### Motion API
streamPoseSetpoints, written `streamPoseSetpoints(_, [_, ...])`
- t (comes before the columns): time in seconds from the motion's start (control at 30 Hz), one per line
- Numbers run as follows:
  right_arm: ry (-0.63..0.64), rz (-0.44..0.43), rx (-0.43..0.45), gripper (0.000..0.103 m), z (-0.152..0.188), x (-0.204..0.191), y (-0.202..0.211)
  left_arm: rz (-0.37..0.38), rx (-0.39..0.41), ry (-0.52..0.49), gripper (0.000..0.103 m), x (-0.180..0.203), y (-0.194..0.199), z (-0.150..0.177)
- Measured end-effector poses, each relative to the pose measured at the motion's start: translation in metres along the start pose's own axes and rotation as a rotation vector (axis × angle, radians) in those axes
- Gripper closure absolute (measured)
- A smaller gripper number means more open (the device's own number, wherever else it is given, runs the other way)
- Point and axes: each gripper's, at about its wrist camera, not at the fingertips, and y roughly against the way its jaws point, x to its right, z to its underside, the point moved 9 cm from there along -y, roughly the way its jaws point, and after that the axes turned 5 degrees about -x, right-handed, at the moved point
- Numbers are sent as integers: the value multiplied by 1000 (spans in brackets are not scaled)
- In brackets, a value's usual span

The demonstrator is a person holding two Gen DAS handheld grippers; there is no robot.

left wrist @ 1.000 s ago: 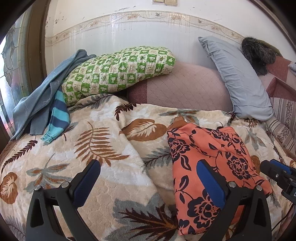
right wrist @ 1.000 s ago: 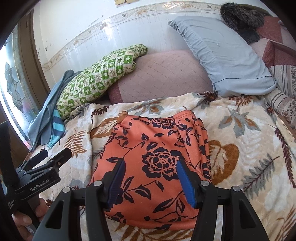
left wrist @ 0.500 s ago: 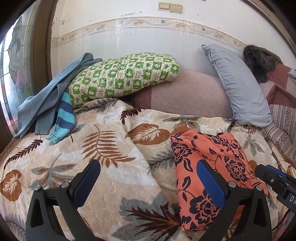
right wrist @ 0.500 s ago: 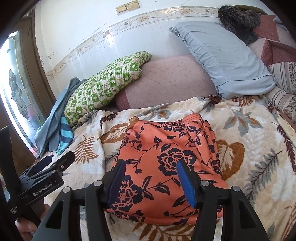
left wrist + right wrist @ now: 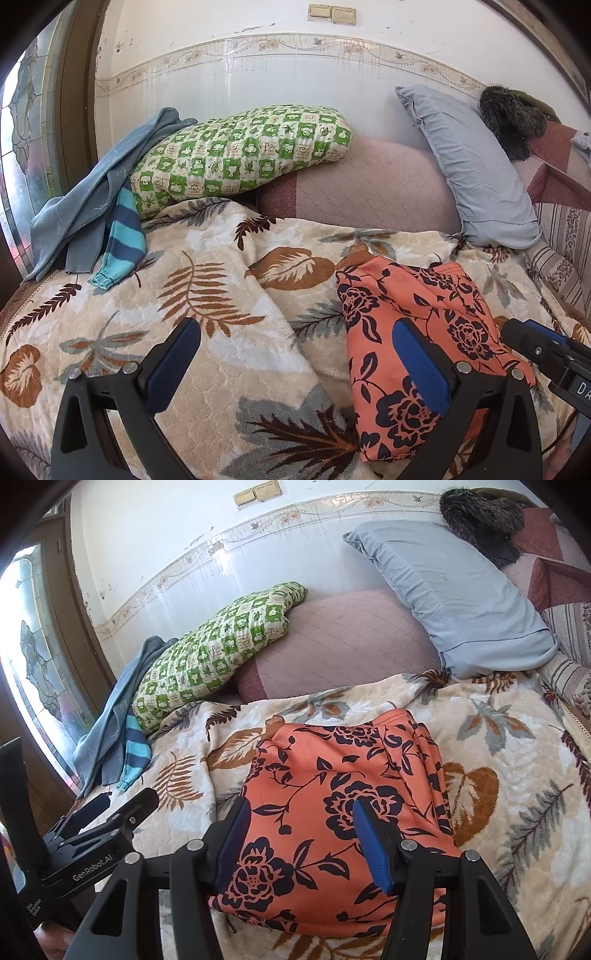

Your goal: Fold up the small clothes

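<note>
A folded orange garment with dark flowers [image 5: 340, 797] lies on the leaf-patterned blanket [image 5: 509, 760]; in the left wrist view the garment [image 5: 413, 325] lies right of centre. My right gripper [image 5: 299, 827] is open and empty, held above the garment's near half. My left gripper [image 5: 295, 350] is open and empty, over the blanket [image 5: 184, 295] just left of the garment. Each gripper shows at the edge of the other's view: the right one [image 5: 546, 354] and the left one [image 5: 110, 812].
A green checked pillow [image 5: 236, 151], a pink cushion [image 5: 369, 188] and a grey-blue pillow [image 5: 469, 166] lean on the wall behind. A blue garment with a striped sleeve [image 5: 99, 206] lies at the left by the window. A dark furry item [image 5: 513, 114] sits at the back right.
Both grippers have pulled back and risen from the garment, so more of the wall and bed shows. The garment lies still; both grippers stay open.
</note>
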Motion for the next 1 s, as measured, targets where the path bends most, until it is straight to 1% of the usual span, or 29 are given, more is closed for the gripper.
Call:
streamPoseSetpoints(0.67, [7,-5,1,42,-1,-4,-1,3,-18,-2,0,2,-3,2])
streamPoseSetpoints(0.83, [12,-6,-1,42,-1,-6,-2,4,-8,-5,0,2,-1,2])
streamPoseSetpoints(0.9, [12,-5,-1,42,-1,-6,-2,17,4,-7,0,3,0,1])
streamPoseSetpoints(1.0, [6,3,1,42,-1,-4,-3,-15,8,-13,0,1,-2,1])
